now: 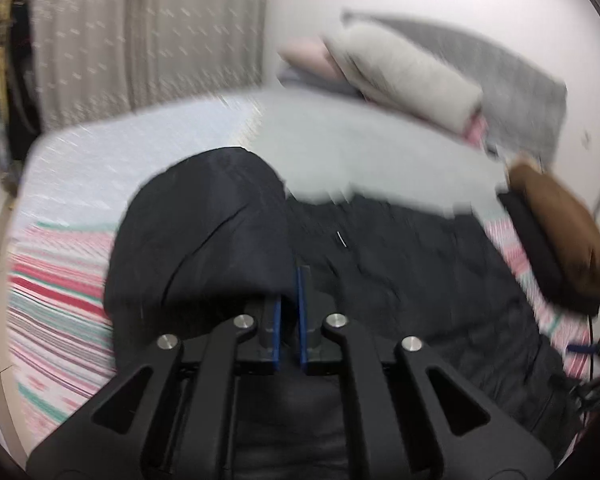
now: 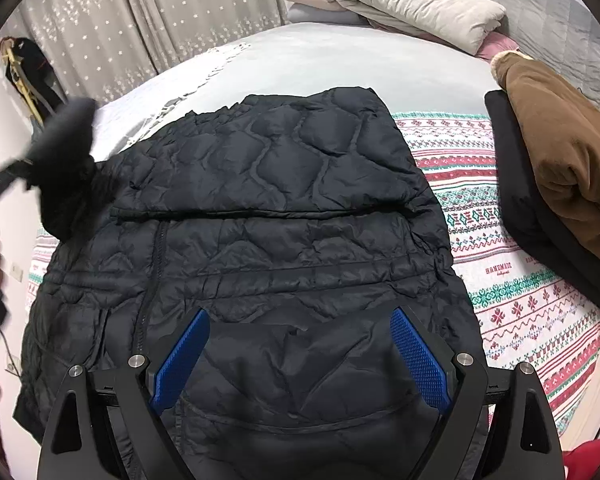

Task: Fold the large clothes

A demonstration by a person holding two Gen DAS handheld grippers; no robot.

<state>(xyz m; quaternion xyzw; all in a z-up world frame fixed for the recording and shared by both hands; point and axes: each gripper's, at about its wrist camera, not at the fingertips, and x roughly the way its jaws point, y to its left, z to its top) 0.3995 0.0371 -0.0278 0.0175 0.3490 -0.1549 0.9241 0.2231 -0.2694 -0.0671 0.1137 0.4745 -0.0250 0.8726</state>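
On the bed [image 2: 340, 60] I see the black quilted jacket [image 2: 260, 208] spread flat. My left hand-held gripper [image 1: 289, 280] pinches a lifted fold of it; my right hand-held gripper [image 2: 300, 328] hangs wide apart above its hem, holding nothing.

Motion blur smears the whole left wrist view, a raised fold of the black jacket [image 1: 204, 232] hides the left gripper [image 1: 289, 280] fingertips, and the right wrist view's edge crops the brown garment [image 2: 560, 152].

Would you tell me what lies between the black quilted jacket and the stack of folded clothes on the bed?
Only a bare strip of the patterned blanket separates the black quilted jacket from the folded stack, seen in the right wrist view.
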